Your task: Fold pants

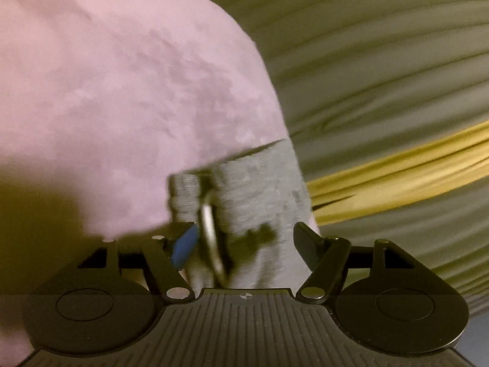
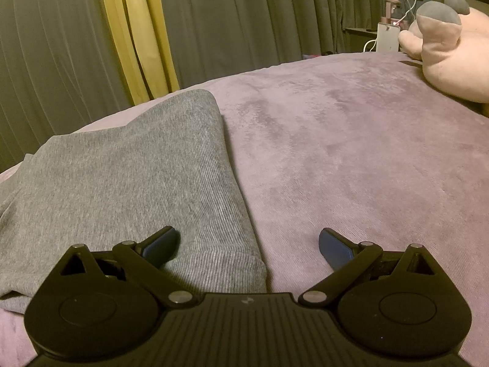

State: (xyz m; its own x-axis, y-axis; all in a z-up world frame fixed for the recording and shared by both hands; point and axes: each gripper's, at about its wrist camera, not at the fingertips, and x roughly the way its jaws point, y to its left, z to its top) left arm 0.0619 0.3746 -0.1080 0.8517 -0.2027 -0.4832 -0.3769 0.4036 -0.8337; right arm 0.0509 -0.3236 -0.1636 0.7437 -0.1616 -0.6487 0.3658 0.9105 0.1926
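- While our right gripper [image 2: 249, 244] hovers with jaws spread over the near cuff, the grey pants [image 2: 128, 183] lie on the purple blanket [image 2: 351, 159], legs apparently already stacked; we judge further folds remain.
- Our left gripper [image 1: 244, 238] has its jaws apart around bunched ribbed cloth; whether they pinch it we cannot tell through the blur.
- From the cuff, their long axis runs away toward the yellow curtain [image 2: 134, 36].
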